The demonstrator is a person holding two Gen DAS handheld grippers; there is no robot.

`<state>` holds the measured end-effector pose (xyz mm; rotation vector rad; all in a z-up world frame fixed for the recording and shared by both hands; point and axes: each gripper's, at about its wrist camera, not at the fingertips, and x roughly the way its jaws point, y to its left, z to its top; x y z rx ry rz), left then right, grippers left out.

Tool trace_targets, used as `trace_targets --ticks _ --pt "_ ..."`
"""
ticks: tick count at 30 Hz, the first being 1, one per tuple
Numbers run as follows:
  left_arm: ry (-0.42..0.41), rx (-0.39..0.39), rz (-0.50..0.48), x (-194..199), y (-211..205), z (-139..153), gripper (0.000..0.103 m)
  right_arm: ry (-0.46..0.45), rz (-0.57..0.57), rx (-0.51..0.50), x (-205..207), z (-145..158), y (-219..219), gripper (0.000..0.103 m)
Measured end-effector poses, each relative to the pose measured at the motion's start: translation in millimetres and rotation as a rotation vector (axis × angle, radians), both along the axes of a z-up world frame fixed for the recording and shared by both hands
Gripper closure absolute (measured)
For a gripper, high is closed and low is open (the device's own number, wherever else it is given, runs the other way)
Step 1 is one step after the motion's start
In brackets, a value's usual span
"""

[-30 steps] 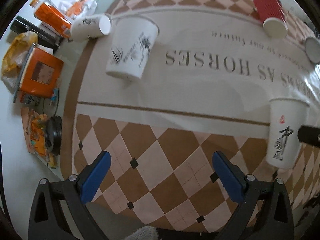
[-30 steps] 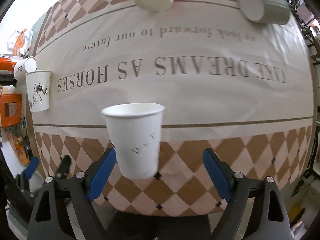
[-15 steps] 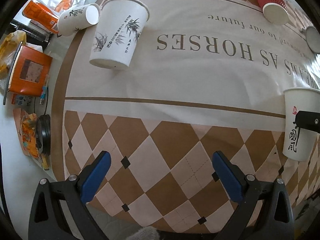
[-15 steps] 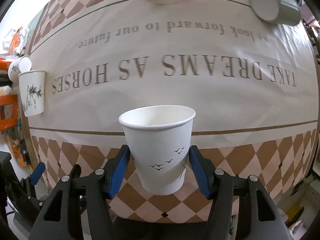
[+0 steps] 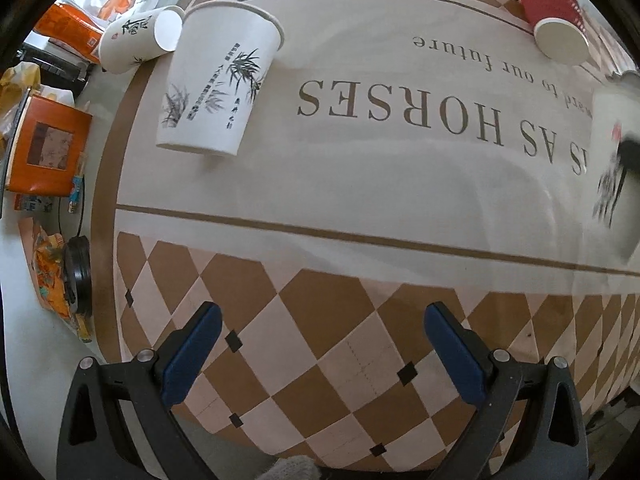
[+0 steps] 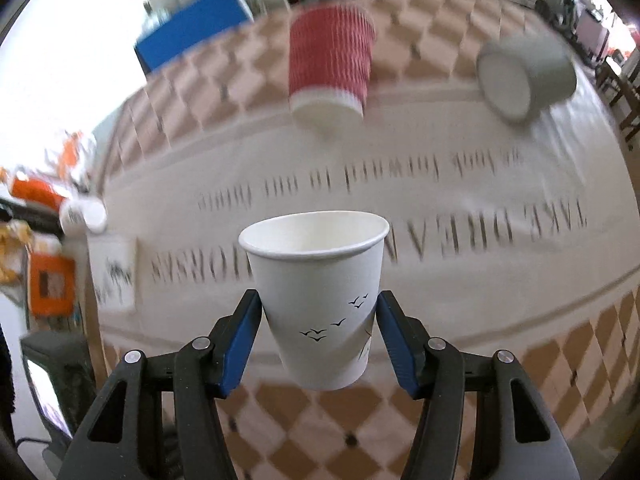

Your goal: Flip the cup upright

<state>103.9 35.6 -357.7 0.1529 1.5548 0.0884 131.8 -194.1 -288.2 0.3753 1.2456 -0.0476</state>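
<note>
My right gripper [image 6: 318,336] is shut on a white paper cup with small black birds [image 6: 320,300]. The cup is upright, mouth up, held above the tablecloth. The same cup shows blurred at the right edge of the left wrist view [image 5: 616,168]. My left gripper [image 5: 320,344] is open and empty over the checkered part of the cloth. A white cup with bamboo print [image 5: 218,84] stands mouth up at the far left. A red ribbed cup [image 6: 330,64] and a grey cup [image 6: 524,76] lie on their sides at the back.
A small white cup [image 5: 136,40] lies on its side beside the bamboo cup. Orange boxes and packets [image 5: 48,152] crowd the table's left edge. The lettered tablecloth [image 5: 400,184] covers the middle. A blue box [image 6: 192,36] stands behind the table.
My right gripper closed on the bird cup and lifted and tilted with it; that view is now blurred. My left gripper moved closer to the bamboo cup.
</note>
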Motion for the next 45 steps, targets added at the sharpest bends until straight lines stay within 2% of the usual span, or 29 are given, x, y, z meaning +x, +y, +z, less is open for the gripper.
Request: trace_targets --ticks 5,8,13,16,20,22,26,29,33,34,39,41,45 --pt "-0.009 0.031 -0.015 10 -2 -10 0.0 -0.225 -0.032 -0.065 15 4 3 0.042" --pt "-0.017 0.053 -0.026 15 -5 -19 0.0 -0.298 -0.04 -0.114 16 -9 10 0.042" --pt "-0.045 0.049 -0.031 18 -12 -21 0.0 -0.385 -0.033 -0.174 -11 -21 20 0.042" --pt "-0.051 0.049 -0.047 21 -10 -23 0.0 -0.401 -0.004 -0.203 -26 -23 27 0.04" --pt "-0.054 0.053 -0.067 15 -11 -18 0.0 -0.358 0.021 -0.232 -40 -26 32 0.038" --pt "-0.06 0.047 -0.076 6 -8 -12 0.0 -0.318 0.013 -0.237 -48 -26 30 0.028" --pt "-0.086 0.037 -0.102 -10 -3 5 0.0 -0.314 -0.009 -0.241 -74 -11 23 0.02" --pt "-0.102 0.029 -0.112 -19 -2 22 0.0 -0.291 -0.032 -0.265 -95 6 16 0.014" --pt "-0.169 0.0 -0.117 -36 -7 75 0.0 -0.218 -0.057 -0.336 -112 37 6 0.001" --pt "-0.183 -0.006 -0.117 -40 -9 82 0.0 -0.202 -0.057 -0.355 -115 46 4 0.001" --pt "-0.291 -0.042 -0.106 -63 -22 160 0.0 -0.179 -0.041 -0.378 -139 114 -12 0.0" --pt "-0.344 -0.064 -0.105 -75 -30 194 0.0 -0.196 -0.021 -0.387 -149 144 -15 0.0" --pt "-0.432 -0.071 -0.106 -93 -37 244 0.0 -0.237 -0.012 -0.395 -169 200 -23 0.0"
